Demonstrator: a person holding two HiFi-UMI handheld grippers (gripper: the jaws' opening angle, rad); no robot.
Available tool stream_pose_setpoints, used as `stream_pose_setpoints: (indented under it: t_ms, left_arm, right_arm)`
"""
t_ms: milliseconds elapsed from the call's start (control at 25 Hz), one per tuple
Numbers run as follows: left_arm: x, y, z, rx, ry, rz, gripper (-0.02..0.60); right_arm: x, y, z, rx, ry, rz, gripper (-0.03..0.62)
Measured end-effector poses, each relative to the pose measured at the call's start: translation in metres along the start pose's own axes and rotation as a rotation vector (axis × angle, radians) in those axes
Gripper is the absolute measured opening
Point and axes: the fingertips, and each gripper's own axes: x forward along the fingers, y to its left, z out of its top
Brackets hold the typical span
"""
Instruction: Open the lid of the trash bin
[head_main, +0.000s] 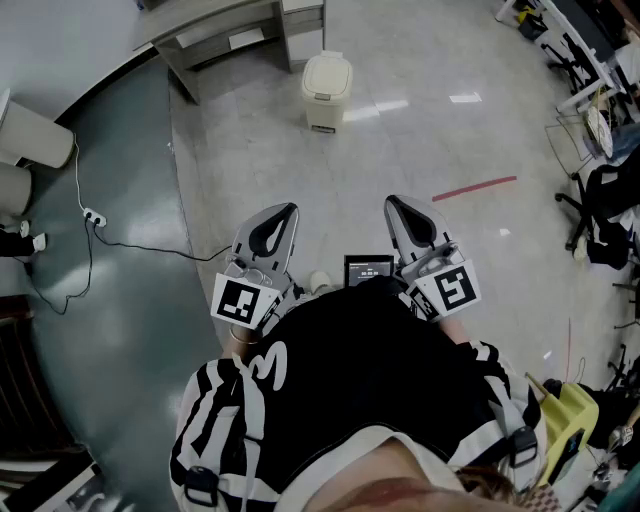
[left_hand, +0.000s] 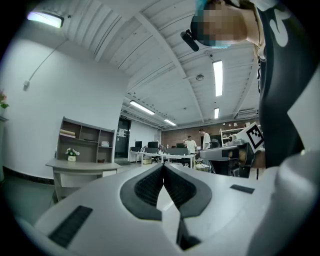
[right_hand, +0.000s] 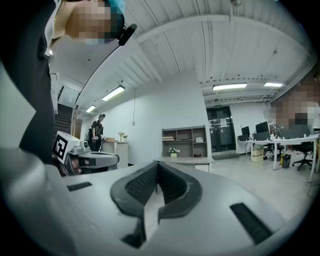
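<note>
Standing well back, the person holds the left gripper (head_main: 283, 212) and the right gripper (head_main: 397, 205) side by side at the waist, both aimed forward. The trash bin (head_main: 326, 92) sits on the floor far beyond their tips, roughly between the two lines of aim. Each gripper's jaws are pressed tip to tip with nothing between them, which is likely just a carrying posture for the approach. The bin's lid (head_main: 328, 66) lies flat down, untouched, so the walk-up and reach are not yet done.

Open-plan office, desks (right_hand: 282, 141) with monitors (right_hand: 262, 127), swivel chairs (right_hand: 303, 151), wall shelving (right_hand: 184, 141), ceiling strip lights (left_hand: 218, 77)
</note>
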Motion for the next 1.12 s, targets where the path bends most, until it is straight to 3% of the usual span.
stream_pose_setpoints:
  t_ms: [720, 1120]
  left_arm:
    - [-0.008, 0.009, -0.002, -0.021, -0.005, -0.022, 0.008]
    - [-0.011, 0.004, -0.005, -0.032, -0.004, -0.059, 0.008]
  right_arm:
    - [0.011, 0.015, -0.002, -0.071, 0.008, -0.036, 0.008]
    - [0.001, 0.023, -0.005, -0.042, 0.008, -0.065, 0.008]
